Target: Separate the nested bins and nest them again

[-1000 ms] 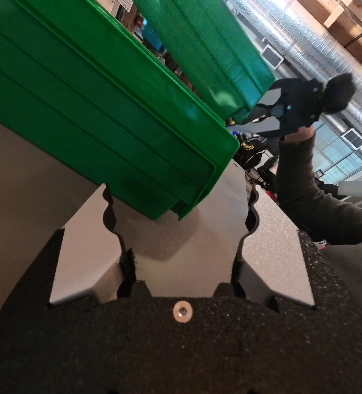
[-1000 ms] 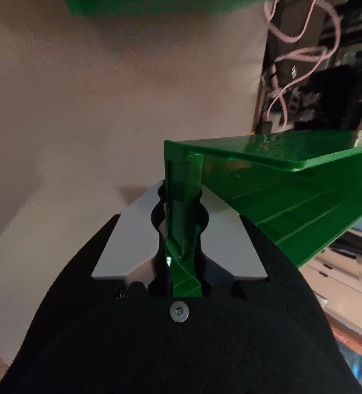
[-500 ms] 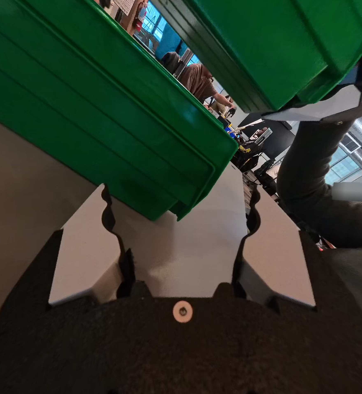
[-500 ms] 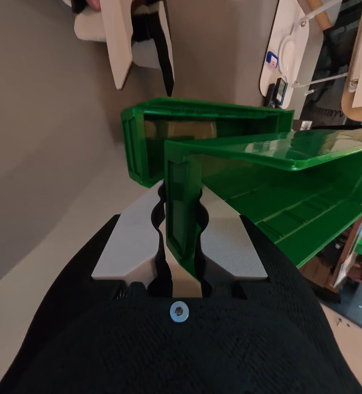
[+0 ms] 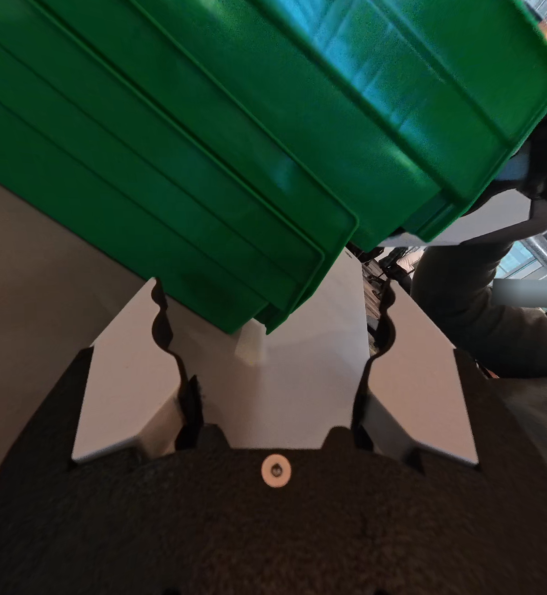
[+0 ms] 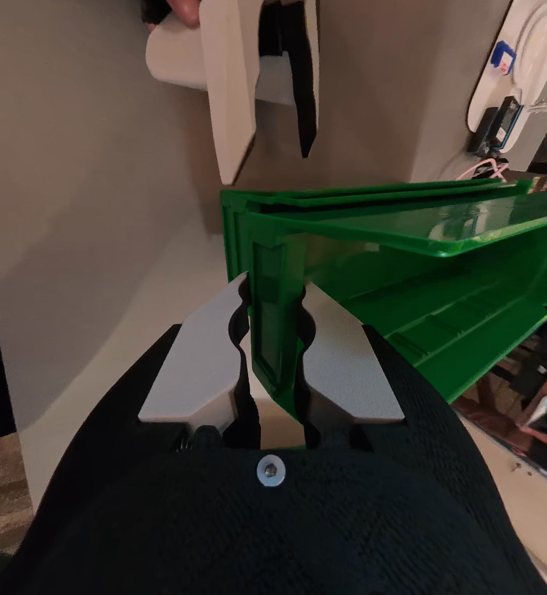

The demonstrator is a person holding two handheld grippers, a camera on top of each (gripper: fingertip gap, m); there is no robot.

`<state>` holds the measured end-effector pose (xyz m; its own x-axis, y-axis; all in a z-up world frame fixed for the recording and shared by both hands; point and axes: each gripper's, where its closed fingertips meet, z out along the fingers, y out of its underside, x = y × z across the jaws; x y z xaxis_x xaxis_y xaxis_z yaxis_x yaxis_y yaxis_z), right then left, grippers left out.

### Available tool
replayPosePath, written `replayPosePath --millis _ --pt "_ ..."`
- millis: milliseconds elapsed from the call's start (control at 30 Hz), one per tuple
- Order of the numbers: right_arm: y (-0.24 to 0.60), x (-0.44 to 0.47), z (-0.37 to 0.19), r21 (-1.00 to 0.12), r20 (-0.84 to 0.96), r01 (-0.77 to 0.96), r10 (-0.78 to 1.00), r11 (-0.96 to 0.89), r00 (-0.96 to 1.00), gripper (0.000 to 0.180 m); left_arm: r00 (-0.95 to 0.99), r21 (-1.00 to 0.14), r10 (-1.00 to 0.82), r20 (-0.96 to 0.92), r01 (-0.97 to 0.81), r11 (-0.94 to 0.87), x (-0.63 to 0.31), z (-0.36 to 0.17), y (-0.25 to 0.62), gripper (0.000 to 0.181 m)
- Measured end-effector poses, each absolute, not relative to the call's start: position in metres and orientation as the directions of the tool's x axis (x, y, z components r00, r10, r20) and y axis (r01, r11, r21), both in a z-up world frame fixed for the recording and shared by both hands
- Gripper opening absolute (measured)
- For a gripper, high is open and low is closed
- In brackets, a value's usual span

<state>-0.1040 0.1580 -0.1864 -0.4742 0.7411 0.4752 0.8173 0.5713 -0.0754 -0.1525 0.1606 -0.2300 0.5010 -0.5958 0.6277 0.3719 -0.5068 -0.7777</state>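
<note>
A green bin (image 5: 137, 193) rests tilted on the white table (image 5: 282, 402), its corner between my left gripper's fingers. My left gripper (image 5: 272, 309) is open and empty, jaws wide apart and touching nothing. My right gripper (image 6: 273, 283) is shut on the end wall of a second green bin (image 6: 427, 289) and holds it right against the resting bin (image 6: 330, 199). In the left wrist view the held bin (image 5: 362, 96) fills the upper right, with the right gripper's grey finger (image 5: 491, 222) at its end. The left gripper (image 6: 267, 167) hangs above the bins in the right wrist view.
A person's dark sleeve (image 5: 475, 306) reaches in at the right. A beige wall (image 6: 72, 161) stands behind the table. A white device (image 6: 523, 64) with pink cables (image 6: 491, 170) sits at the back right, and cluttered shelves lie below the table edge.
The right gripper has carried its bin down and in until it lies against the resting bin. The left gripper has stayed open in the same place.
</note>
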Motion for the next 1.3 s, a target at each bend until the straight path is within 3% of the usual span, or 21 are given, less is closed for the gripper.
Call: replayPosePath --millis 1000,1300 --pt "0.166 -0.109 -0.224 -0.080 0.443 0.813 0.751 0.577 -0.490 0.023 0.493 -0.771 -0.593 0.636 0.371 -0.518 -0.152 -0.231 0.161 0.129" --pt "0.170 -0.115 -0.222 -0.077 0.515 0.797 0.708 0.599 -0.483 0.024 0.493 -0.771 -0.593 0.636 0.370 -0.519 -0.152 -0.231 0.161 0.129"
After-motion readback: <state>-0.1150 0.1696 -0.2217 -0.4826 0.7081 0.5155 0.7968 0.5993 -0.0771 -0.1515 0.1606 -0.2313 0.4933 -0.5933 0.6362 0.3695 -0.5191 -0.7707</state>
